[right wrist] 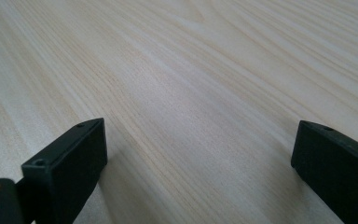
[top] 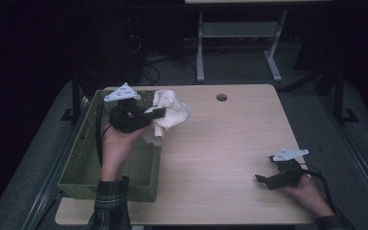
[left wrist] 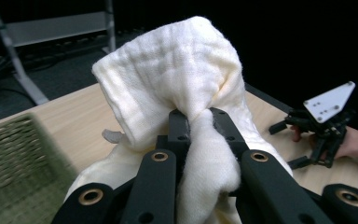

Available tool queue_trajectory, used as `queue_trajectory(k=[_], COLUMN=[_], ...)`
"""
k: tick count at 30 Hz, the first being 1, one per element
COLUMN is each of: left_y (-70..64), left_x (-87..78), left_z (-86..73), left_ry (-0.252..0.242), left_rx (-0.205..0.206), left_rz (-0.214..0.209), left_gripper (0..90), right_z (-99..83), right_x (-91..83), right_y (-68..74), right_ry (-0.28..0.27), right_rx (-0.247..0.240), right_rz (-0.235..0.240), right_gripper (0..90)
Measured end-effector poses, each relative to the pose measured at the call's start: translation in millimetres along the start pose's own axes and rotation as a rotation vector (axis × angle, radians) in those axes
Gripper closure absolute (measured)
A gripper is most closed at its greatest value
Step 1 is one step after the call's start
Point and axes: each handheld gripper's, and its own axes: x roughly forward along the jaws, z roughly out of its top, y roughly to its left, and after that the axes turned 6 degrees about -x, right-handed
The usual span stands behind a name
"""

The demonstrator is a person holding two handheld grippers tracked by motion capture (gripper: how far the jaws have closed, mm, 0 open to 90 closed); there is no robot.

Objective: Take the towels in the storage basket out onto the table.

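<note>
- A cream cloth (top: 168, 115) is pinched between the jaws of the left gripper (top: 159, 113) and held up in the air, over the right rim of a green basket (top: 91, 158) and the table's left part.
- In the left gripper view the cloth (left wrist: 177, 79) is seen bunched into a soft hood above the jaws, with a twisted fold squeezed through the narrow gap of the left gripper (left wrist: 199, 122) and the rest draped down over the black linkage.
- The fabric is shown as thick, fuzzy and loosely crumpled; a small lighter tab is caught at its left edge, though what it is cannot be told.
- The basket (left wrist: 14, 158) is made out as an oblong tray of woven or perforated green mesh, set along the table's left edge, directly under the left hand (top: 117, 143).
- The table (top: 230, 139) is a pale wood-grain top with rounded corners; a round cable hole (top: 222, 97) is noted near its far edge.
- The right gripper (top: 262, 180) is rested low near the table's near right corner, well apart from the cloth, and gripped by the right hand (top: 306, 189).
- In the right gripper view its jaws are spread wide, with nothing but bare grain of the table (right wrist: 191, 93) between them.
- A grey metal frame (top: 239, 43) is glimpsed on the dark floor beyond the table.
</note>
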Motion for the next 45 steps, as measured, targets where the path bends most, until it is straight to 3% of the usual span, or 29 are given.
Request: queue_trajectory(k=[10,22,36,45], left_y=[-25.4,-48.8,-75.6,-79.6], left_x=[41.3,82.6,116.2,142.0], left_z=[0.4,-9.8,-28.4,-50.1], left_ry=[0.063,0.102,0.109,0.132], left_rx=[0.05,0.076,0.133,0.154], left_rz=[-0.102,-0.187,-0.246,-0.267], left_gripper=[79.9,80.1,80.2,80.2], right_z=[0.0,0.0,-0.2,-0.2], right_x=[0.0,0.0,-0.3,-0.4], right_y=[0.0,0.0,0.3,0.2], right_ry=[0.0,0.0,0.002,0.001], right_rx=[0.0,0.0,0.002,0.002], right_rz=[0.0,0.0,0.0,0.001], right_gripper=[3.1,3.1,3.1,3.1])
